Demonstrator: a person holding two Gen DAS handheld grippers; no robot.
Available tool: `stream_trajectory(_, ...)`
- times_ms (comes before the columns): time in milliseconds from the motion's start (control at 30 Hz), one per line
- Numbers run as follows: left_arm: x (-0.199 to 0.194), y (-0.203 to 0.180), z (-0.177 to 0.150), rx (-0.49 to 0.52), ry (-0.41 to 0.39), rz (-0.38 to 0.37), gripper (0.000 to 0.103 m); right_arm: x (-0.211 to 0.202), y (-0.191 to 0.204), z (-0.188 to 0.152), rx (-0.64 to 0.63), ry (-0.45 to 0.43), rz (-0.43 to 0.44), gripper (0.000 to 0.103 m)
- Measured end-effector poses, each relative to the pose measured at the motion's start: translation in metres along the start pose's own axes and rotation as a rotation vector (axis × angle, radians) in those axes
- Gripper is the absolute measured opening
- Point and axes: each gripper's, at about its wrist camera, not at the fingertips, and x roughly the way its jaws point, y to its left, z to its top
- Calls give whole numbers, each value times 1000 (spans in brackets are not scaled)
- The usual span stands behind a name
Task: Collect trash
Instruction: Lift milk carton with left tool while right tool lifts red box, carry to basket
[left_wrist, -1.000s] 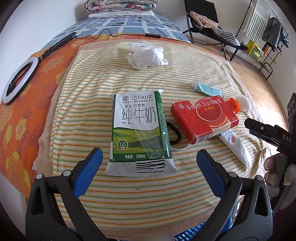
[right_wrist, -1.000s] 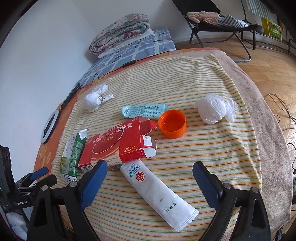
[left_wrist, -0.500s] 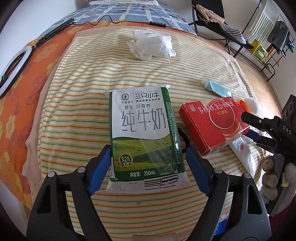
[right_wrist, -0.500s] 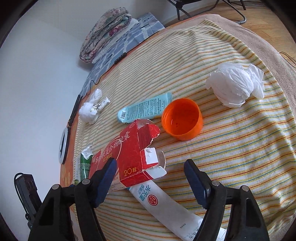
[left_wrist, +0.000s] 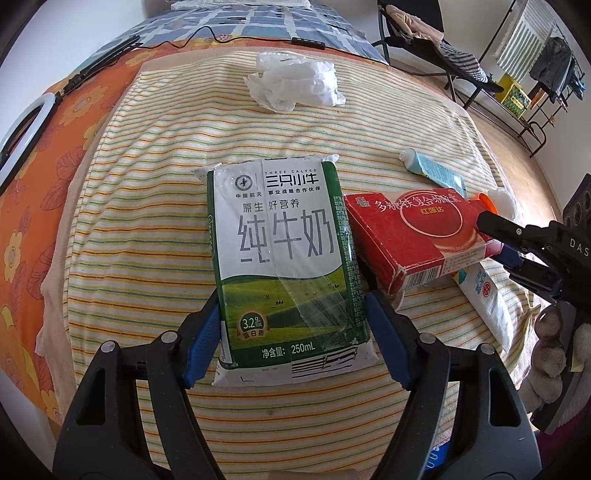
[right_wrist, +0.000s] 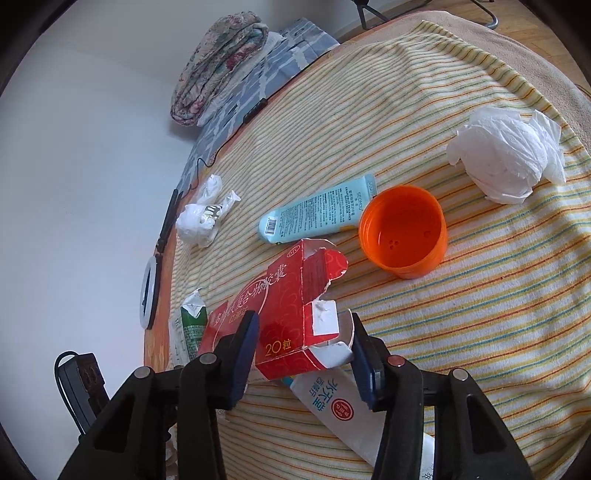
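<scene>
Here, nearest to the camera, the left claw (left_wrist: 291, 306) has just been closing and now clenches the milk carton (left_wrist: 280, 240) by its two long sides. The carton lies flat on the striped cloth (left_wrist: 147, 221) that covers the bed. Just beside it, the right claw (right_wrist: 303, 319) has just been closing around the torn end of the red box (right_wrist: 291, 295). The box is between its pads, but I cannot tell if they press it already. Under the box lies a white tube (right_wrist: 332, 402).

A little farther on the cloth are an orange cap (right_wrist: 402, 236), a blue tube (right_wrist: 317, 210) touching it, and a crumpled tissue (right_wrist: 506, 162). Crumpled white plastic (left_wrist: 295, 81) lies near the far edge.

Beyond the cloth are an orange flowered sheet (left_wrist: 44, 147) with a ring light (left_wrist: 22, 129) on it, a blue checked sheet (left_wrist: 258, 26) and a folded quilt (right_wrist: 218, 62) against the white wall (right_wrist: 92, 147). On the wooden floor (left_wrist: 517, 177) stand a folding chair (left_wrist: 424, 40) and a drying rack (left_wrist: 546, 74).
</scene>
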Motion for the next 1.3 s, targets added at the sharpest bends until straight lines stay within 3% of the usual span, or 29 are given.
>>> stream_trajectory(333,-9,2,-3,0,-26,3,72,-23,25,-7,-86,-79,36,28)
stream_trajectory(367,-10,1,-3,1,-31,5,68,-27,29,-9,-105,-90,34,26)
stream_trajectory(400,-12,2,-3,-1,-37,13,50,-30,35,-10,-128,-103,31,24)
stream_trajectory(533,-19,7,-2,-20,-50,16,46,-43,58,-15,-223,-160,9,20)
stream_trajectory(600,-19,10,-2,-43,-48,25,47,-51,69,-18,-273,-185,1,17)
stream_trajectory(633,-18,10,-2,-50,-40,28,53,-53,75,-20,-304,-197,-11,17)
stream_trajectory(667,-17,10,-1,-51,-29,32,68,-56,80,-22,-337,-207,-24,16)
stream_trajectory(700,-17,8,-1,-46,-36,34,77,-60,85,-25,-366,-223,-38,16)
stream_trajectory(767,-17,3,2,-28,-53,64,80,-64,96,-30,-409,-245,-62,15)
stream_trajectory(1100,2,-10,14,-21,-40,94,79,-77,110,-46,-527,-275,-136,13)
stream_trajectory(1267,-5,-9,13,-20,-66,74,68,-83,115,-50,-548,-291,-139,13)
stream_trajectory(1300,-7,-8,13,-18,-72,73,56,-85,117,-51,-557,-298,-140,13)
